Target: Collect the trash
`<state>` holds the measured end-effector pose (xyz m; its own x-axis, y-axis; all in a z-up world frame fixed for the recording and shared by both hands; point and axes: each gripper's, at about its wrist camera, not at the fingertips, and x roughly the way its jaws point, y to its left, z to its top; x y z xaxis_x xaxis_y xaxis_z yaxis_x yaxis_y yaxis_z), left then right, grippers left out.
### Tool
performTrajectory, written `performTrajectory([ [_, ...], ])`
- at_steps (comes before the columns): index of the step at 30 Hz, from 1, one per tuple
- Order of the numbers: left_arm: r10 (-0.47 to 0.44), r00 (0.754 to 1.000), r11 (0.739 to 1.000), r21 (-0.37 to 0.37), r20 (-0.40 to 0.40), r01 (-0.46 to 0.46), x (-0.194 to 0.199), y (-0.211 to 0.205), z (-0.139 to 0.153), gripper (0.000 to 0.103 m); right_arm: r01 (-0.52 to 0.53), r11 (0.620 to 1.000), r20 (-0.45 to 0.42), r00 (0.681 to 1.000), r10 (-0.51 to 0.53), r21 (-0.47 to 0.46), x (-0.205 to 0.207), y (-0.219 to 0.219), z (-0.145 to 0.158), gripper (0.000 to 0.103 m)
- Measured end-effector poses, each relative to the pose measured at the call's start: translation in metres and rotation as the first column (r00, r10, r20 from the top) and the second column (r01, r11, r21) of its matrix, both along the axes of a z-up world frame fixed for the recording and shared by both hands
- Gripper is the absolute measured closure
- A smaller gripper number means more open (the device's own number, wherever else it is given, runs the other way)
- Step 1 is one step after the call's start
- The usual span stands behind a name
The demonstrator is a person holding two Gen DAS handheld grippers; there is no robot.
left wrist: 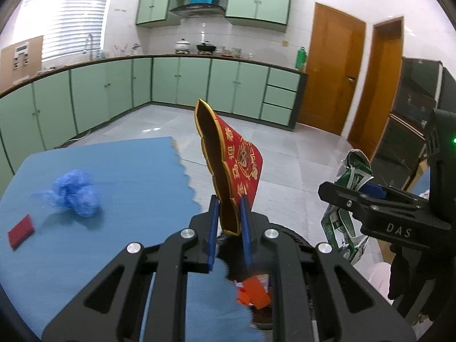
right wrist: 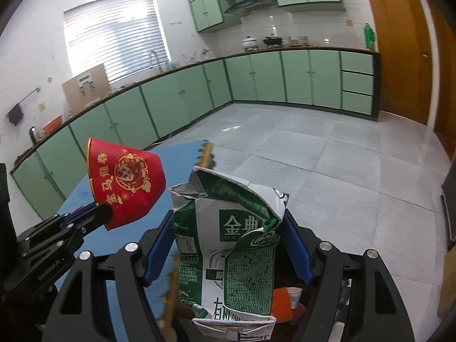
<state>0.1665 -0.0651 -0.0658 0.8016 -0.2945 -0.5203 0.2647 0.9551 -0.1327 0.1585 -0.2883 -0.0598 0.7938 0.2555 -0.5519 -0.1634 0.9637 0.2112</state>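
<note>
My left gripper [left wrist: 230,202] is shut on a flattened red paper cup with gold print [left wrist: 233,165], held upright above the table's edge; the same cup [right wrist: 128,182] shows at the left of the right wrist view. My right gripper [right wrist: 228,222] is shut on a crushed green and white milk carton [right wrist: 228,245]; in the left wrist view that carton [left wrist: 347,199] hangs at the right between the right gripper's fingers [left wrist: 373,189]. A crumpled blue plastic wad [left wrist: 75,193] and a small red piece [left wrist: 21,230] lie on the blue table cover [left wrist: 128,171].
Below both grippers a dark bin opening holds orange and white scraps [left wrist: 253,293] [right wrist: 287,299]. Green kitchen cabinets [left wrist: 182,79] run along the far walls. A grey tiled floor [right wrist: 327,171] spreads beyond the table, with wooden doors [left wrist: 333,71] at the right.
</note>
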Motion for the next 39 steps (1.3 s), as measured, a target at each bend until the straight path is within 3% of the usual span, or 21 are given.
performTrajectory([
  [12,-0.106,0.992,0.993,0.04,-0.072,0.109,0.028,-0.057,-0.045,0.089,0.108,0.993,-0.052,0.993,-0.11,-0.046,0.002,-0.055,-0.039,0.032],
  [19,-0.119,0.985,0.991,0.053,-0.122,0.127,0.041,-0.076,-0.078,0.089,0.12,0.992,-0.094,0.988,-0.123,-0.045,0.018,-0.07,-0.065,0.032],
  [26,-0.121,0.979,0.989,0.064,-0.161,0.132,0.058,-0.088,-0.093,0.087,0.097,0.995,-0.13,0.986,-0.099,-0.027,0.034,-0.075,-0.083,0.032],
  [29,-0.123,0.977,0.989,0.062,-0.173,0.136,0.065,-0.089,-0.095,0.082,0.09,0.996,-0.143,0.985,-0.093,-0.021,0.04,-0.076,-0.088,0.031],
  [39,-0.099,0.979,0.994,0.037,-0.177,0.107,0.068,-0.08,-0.089,0.06,0.149,0.988,-0.108,0.982,-0.152,-0.032,0.036,-0.083,-0.078,0.01],
])
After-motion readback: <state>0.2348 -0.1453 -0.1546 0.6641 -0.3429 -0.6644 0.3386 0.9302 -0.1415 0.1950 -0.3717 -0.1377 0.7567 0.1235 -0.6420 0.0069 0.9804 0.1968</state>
